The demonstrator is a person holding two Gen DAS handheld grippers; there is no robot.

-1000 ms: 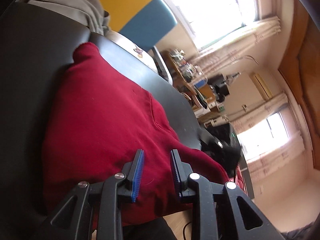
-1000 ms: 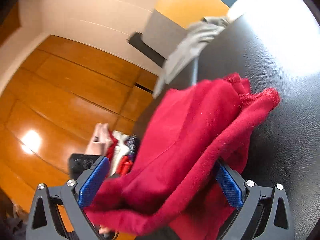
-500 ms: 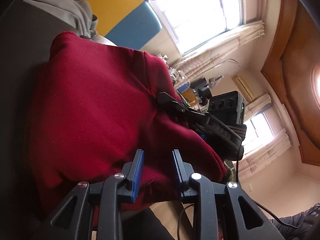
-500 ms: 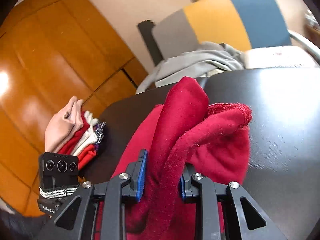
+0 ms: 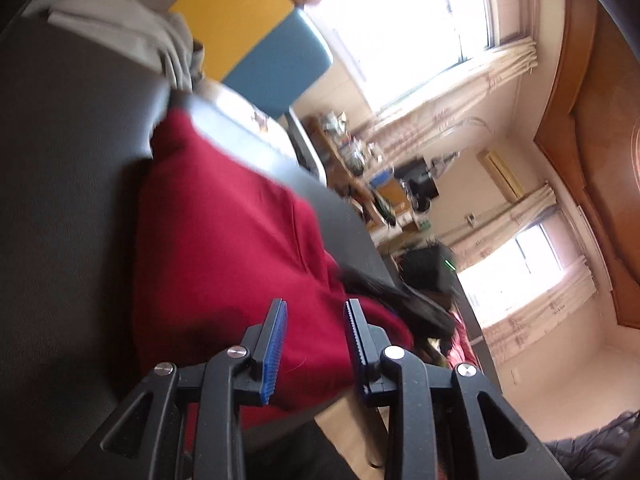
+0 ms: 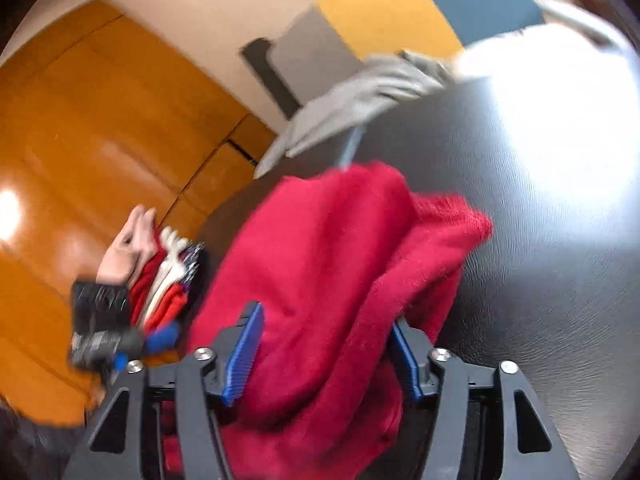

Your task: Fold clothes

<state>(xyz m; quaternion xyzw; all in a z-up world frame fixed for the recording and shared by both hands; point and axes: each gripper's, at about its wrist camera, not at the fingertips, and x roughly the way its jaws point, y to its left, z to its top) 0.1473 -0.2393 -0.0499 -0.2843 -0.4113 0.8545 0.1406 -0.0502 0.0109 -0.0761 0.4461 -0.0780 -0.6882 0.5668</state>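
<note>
Two grippers are seen at the near edge of one red garment (image 5: 224, 248), and the coming move is judged to turn on how that cloth runs away from them. The left gripper (image 5: 316, 344) is held with a narrow gap between its blue pads, and red cloth is seen across that gap; whether the cloth is actually pinched or only lies behind the pads cannot be told from this blurred view. The right gripper (image 6: 326, 354) is spread much wider, and a thick bunched roll of the same red garment (image 6: 332, 264) is seen filling the space between its pads, so it is judged to be gathered there rather than clamped hard. From the left gripper the garment is seen stretching forward and to the far left over the dark table (image 5: 68, 184), its long axis running away from the pads toward a far corner near a grey garment (image 5: 132, 32) draped at the table's far side. From the right gripper the cloth is doubled over, with a fuzzy edge pointing far and to the right. A stack of folded clothes (image 6: 168, 276) is seen at the left of the table, nearer to the right gripper's view. Whether this is a fold being laid or cloth being lifted cannot be settled here.
</note>
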